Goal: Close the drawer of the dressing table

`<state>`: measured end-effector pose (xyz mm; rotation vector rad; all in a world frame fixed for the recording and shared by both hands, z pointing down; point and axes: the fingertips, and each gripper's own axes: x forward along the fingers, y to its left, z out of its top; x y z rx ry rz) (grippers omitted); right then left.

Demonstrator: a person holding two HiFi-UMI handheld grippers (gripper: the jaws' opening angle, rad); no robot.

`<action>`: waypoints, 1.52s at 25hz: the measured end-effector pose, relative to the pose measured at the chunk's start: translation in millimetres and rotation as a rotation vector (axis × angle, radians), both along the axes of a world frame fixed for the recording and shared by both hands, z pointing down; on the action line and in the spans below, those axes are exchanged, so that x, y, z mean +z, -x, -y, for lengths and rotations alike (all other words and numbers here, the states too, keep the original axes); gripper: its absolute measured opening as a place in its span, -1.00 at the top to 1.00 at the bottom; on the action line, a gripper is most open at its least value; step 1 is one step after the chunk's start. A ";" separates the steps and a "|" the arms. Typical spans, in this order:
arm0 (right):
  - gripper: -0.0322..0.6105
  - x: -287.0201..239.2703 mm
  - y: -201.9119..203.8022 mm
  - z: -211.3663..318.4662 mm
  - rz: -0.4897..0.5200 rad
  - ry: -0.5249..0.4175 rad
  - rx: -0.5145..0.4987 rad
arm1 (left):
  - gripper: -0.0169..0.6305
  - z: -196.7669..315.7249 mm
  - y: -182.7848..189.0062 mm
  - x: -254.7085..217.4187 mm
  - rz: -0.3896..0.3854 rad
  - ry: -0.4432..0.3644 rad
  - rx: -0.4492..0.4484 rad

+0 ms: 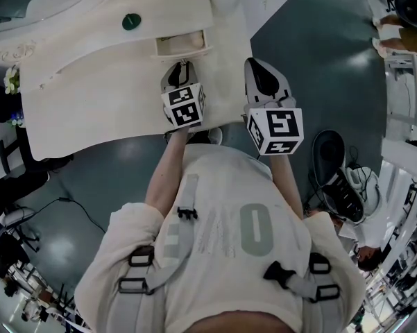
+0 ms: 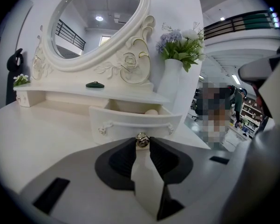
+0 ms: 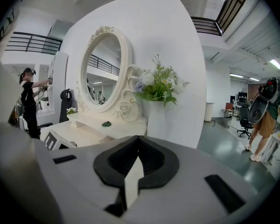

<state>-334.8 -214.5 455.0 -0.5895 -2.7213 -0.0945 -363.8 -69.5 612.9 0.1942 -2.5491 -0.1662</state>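
The white dressing table (image 1: 104, 82) has a small drawer (image 1: 182, 45) standing pulled out from under its mirror shelf. In the left gripper view the drawer's curved front (image 2: 135, 120) faces me, with a pale round thing inside it. My left gripper (image 2: 141, 141) is shut on the drawer's small metal knob (image 2: 141, 138), which sits pinched between the dark pads. In the head view the left gripper (image 1: 182, 66) reaches over the tabletop to the drawer. My right gripper (image 1: 260, 71) hovers at the table's right edge, shut and holding nothing; its pads (image 3: 151, 155) meet at the tips.
An oval mirror (image 2: 98, 22) and a vase of flowers (image 2: 179, 50) stand behind the drawer. A dark green thing (image 1: 130, 21) lies on the shelf. Shoes and a bag (image 1: 340, 179) lie on the floor at the right. People stand far off (image 3: 28, 101).
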 end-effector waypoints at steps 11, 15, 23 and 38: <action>0.88 0.1 1.0 3.4 0.001 0.004 0.004 | 0.63 -1.6 12.2 -5.3 0.012 0.008 0.000; 0.88 -0.5 1.7 6.6 0.001 0.006 0.012 | 0.63 -1.9 16.3 -6.5 0.013 0.011 -0.001; 0.88 0.8 3.4 10.8 -0.005 0.004 0.017 | 0.63 -1.6 24.3 -7.0 0.017 0.016 -0.004; 0.88 4.3 4.9 14.8 -0.017 -0.005 0.028 | 0.63 -2.8 36.4 -4.8 0.014 0.022 -0.002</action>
